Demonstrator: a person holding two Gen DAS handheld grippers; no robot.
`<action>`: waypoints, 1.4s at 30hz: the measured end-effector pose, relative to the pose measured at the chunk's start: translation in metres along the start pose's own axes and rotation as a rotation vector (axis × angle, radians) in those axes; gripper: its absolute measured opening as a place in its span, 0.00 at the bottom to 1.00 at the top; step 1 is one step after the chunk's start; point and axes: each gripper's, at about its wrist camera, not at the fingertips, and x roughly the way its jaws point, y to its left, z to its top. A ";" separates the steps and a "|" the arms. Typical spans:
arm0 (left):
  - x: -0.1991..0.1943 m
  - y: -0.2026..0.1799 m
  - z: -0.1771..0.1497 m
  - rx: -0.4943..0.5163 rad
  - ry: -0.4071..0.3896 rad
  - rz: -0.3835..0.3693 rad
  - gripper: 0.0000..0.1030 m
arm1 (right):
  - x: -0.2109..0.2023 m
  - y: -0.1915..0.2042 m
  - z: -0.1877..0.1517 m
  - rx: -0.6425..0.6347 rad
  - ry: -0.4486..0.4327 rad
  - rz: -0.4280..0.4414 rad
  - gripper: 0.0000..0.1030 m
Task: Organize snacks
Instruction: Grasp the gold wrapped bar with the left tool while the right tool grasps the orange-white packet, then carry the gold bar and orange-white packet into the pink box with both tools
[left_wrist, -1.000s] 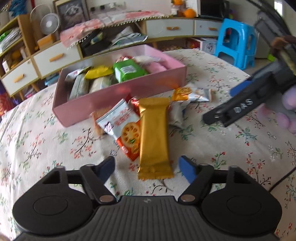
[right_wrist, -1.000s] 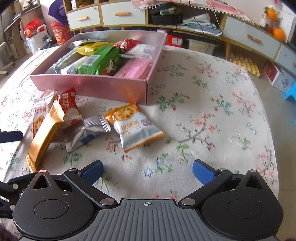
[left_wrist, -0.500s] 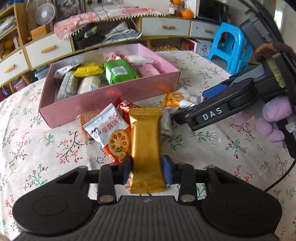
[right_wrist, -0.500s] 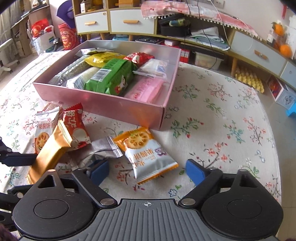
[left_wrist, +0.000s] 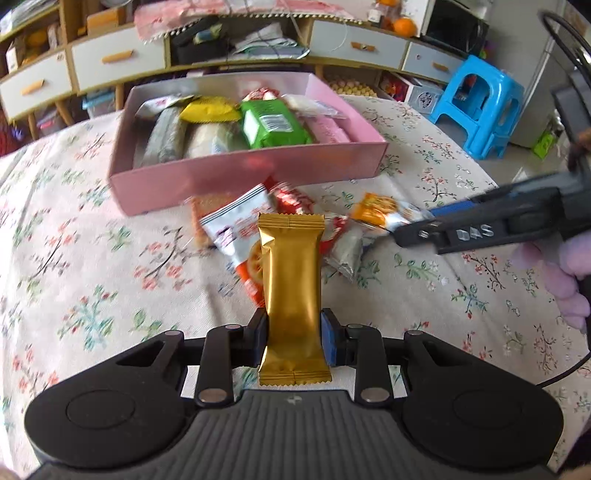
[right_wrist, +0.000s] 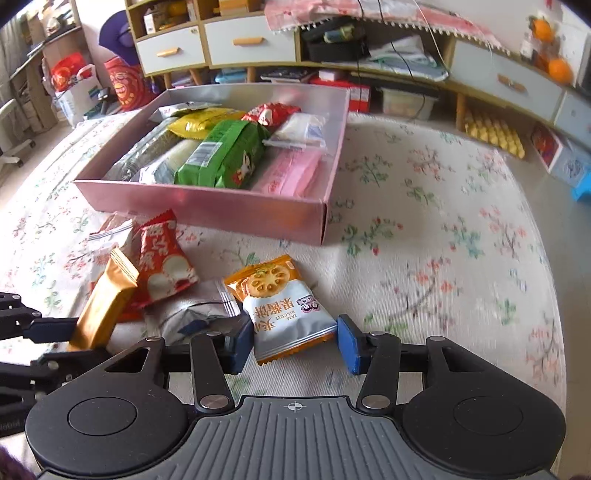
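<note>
Left gripper (left_wrist: 291, 338): jaws, wide a second ago, now pinching the gold wafer bar (left_wrist: 291, 291) at 6 o'clock of the pink box (left_wrist: 251, 177).
Right gripper (right_wrist: 295, 341): jaws closing around the jam biscuit packet (right_wrist: 286, 314) on the floral cloth (right_wrist: 424, 258), pads not yet pressing.
Meaning: both snacks nearly ready for boxing.

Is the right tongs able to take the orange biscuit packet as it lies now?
Probably yes: the biscuit packet lies flat between the closing right tongs, nothing covering it; only a silver packet touches its side.

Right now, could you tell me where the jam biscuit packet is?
In the right wrist view, the jam biscuit packet lies on the floral cloth before the pink box, between the closing right hand-held gripper pads.
</note>
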 end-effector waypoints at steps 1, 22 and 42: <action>-0.002 0.003 -0.002 -0.012 0.010 0.003 0.26 | -0.003 0.000 -0.003 0.009 0.013 0.008 0.46; -0.032 0.053 -0.022 -0.171 0.051 0.027 0.32 | -0.029 0.027 -0.040 0.056 0.115 0.085 0.56; -0.025 0.047 -0.018 -0.111 0.046 0.095 0.28 | -0.019 0.046 -0.043 -0.150 0.034 -0.002 0.58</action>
